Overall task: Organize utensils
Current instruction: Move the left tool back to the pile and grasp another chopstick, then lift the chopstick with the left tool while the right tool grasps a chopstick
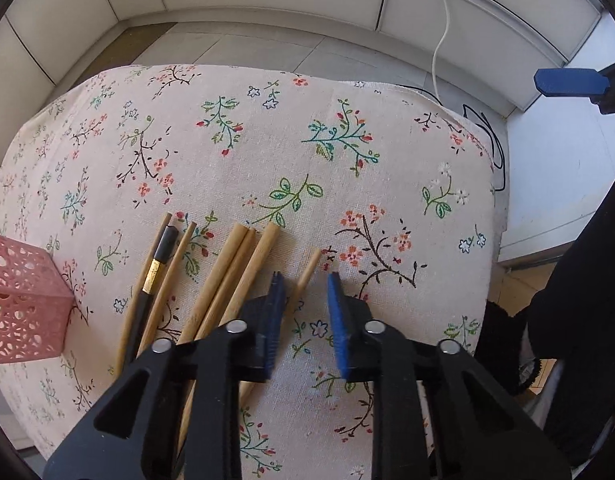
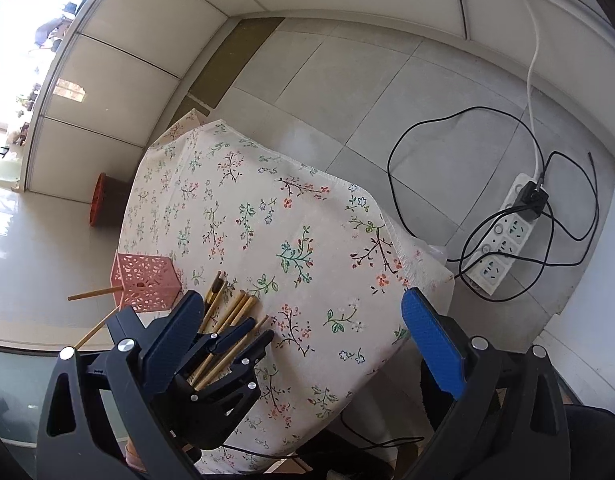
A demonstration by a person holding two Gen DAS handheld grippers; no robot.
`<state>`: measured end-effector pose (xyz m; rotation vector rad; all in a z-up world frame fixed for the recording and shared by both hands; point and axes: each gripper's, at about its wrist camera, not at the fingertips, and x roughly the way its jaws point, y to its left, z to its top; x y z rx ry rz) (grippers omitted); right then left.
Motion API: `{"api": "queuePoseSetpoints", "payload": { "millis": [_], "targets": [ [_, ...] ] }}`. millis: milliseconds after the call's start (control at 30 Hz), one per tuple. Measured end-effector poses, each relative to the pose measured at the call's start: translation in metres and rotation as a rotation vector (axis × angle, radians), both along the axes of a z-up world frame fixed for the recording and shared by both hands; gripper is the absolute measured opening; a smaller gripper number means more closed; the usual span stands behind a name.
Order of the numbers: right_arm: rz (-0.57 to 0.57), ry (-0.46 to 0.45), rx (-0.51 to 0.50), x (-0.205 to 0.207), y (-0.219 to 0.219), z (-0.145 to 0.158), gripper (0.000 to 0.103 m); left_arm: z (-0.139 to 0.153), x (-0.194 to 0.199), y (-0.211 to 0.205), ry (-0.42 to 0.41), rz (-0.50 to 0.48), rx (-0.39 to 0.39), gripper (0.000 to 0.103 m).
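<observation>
On the floral tablecloth [image 1: 267,140] lie several wooden chopsticks [image 1: 235,276] and a black chopstick [image 1: 155,272] with a gold band. One more wooden chopstick [image 1: 313,262] lies apart on the right, between the blue pads of my left gripper [image 1: 306,282]. It sits close to the left pad, and a gap shows to the right pad. A pink perforated holder [image 1: 23,300] [image 2: 145,282] stands to the left, with two chopsticks [image 2: 95,292] poking out of it. My right gripper [image 2: 303,336] hovers above with its jaws wide and nothing between them. Below it is the left gripper [image 2: 249,336].
The table's right edge [image 2: 403,264] drops to a tiled floor with a white power strip [image 2: 507,240] and looping black cables [image 2: 427,128]. An orange-rimmed object [image 2: 101,200] stands on the floor beyond the table. Dark clothing [image 1: 579,300] is close on the right.
</observation>
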<state>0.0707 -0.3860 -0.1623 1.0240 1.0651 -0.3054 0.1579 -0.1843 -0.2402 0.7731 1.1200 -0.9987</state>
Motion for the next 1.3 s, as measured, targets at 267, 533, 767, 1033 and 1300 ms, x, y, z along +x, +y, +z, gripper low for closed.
{"api": "queuePoseSetpoints", "payload": {
  "millis": [267, 533, 767, 1033, 1300],
  "targets": [
    [0.02, 0.029, 0.017, 0.017, 0.026, -0.006, 0.096, 0.01, -0.013, 0.034, -0.043, 0.006, -0.022, 0.004],
    [0.034, 0.121, 0.059, 0.05, 0.078, -0.032, 0.091, 0.093, -0.04, 0.117, -0.156, 0.123, -0.221, 0.004],
    [0.006, 0.251, 0.045, 0.072, 0.113, -0.061, 0.047, 0.152, -0.056, 0.165, -0.239, 0.205, -0.401, 0.004],
    [-0.029, 0.296, -0.013, 0.089, 0.128, -0.072, 0.032, 0.171, -0.061, 0.184, -0.271, 0.221, -0.483, 0.004],
    [-0.049, 0.311, -0.074, 0.101, 0.137, -0.072, 0.031, 0.17, -0.059, 0.192, -0.279, 0.239, -0.499, 0.005]
  ]
}}
